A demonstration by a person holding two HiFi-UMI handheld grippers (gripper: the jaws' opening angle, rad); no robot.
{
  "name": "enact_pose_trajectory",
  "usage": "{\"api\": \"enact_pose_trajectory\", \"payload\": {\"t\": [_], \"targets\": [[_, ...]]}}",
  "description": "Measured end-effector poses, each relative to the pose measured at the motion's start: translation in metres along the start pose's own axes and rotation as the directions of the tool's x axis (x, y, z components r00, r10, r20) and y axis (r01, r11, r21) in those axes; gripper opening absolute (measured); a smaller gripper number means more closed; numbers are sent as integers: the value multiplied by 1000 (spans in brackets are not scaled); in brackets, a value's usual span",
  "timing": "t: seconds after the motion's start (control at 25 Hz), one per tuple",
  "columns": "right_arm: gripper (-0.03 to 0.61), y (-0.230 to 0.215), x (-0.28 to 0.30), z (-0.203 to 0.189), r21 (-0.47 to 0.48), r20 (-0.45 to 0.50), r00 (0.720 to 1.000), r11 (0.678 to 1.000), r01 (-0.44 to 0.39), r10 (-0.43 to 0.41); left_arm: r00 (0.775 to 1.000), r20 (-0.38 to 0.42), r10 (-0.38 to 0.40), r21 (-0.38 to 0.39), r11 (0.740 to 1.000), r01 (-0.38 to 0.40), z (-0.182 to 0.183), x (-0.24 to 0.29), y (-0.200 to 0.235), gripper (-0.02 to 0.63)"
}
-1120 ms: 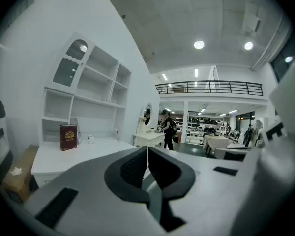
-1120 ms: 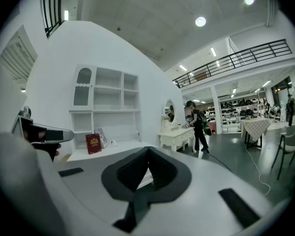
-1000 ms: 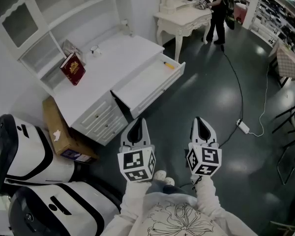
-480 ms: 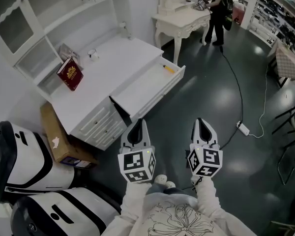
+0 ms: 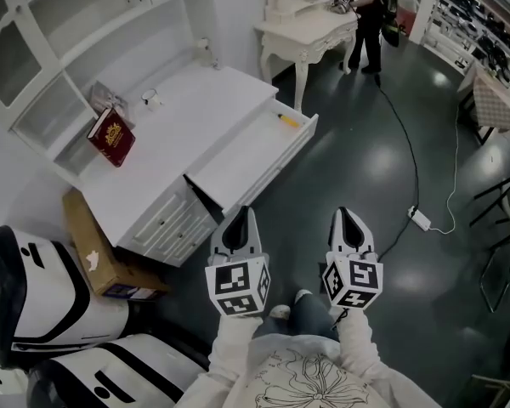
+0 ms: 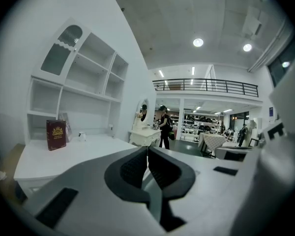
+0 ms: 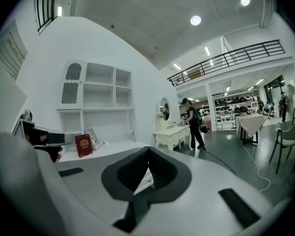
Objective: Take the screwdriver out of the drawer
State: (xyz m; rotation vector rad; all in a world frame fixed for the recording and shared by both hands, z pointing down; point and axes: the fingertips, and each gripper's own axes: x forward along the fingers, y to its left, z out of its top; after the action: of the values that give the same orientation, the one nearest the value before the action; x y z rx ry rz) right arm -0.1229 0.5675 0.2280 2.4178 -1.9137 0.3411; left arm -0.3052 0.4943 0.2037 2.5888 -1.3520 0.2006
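A small yellow screwdriver lies at the far end of the open white drawer, which is pulled out of the white desk. My left gripper hovers over the dark floor just short of the drawer's near corner, shut and empty. My right gripper is level with it further right, also shut with nothing in it. In the left gripper view the jaws meet, pointing past the desk top. The right gripper view shows its jaws touching at the tips.
A red book leans in the desk's shelving. A cardboard box and white-and-black machines stand at the left. Further off are a white dressing table, a person, and a power strip with its cable on the floor.
Both grippers have advanced together toward the desk, jaws still shut. In the head view the desk, book and box have slid a little leftward.
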Motion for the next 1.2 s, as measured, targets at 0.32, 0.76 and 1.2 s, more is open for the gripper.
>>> {"api": "enact_pose_trajectory", "payload": {"t": [0.32,0.76,1.2], "targets": [[3,-18,41,-1,-3,-21,1000,1000,8,-8,1000,-29,7,-13,1000,-8,-6,42,4,9],[3,-69,161,26,-16,-21,998,998,-57,57,997,-33,74,-37,997,-75,9,159,-1,9],[3,-119,285,58,-38,-46,983,983,-180,178,987,-36,159,-60,985,-161,34,281,-21,9]]}}
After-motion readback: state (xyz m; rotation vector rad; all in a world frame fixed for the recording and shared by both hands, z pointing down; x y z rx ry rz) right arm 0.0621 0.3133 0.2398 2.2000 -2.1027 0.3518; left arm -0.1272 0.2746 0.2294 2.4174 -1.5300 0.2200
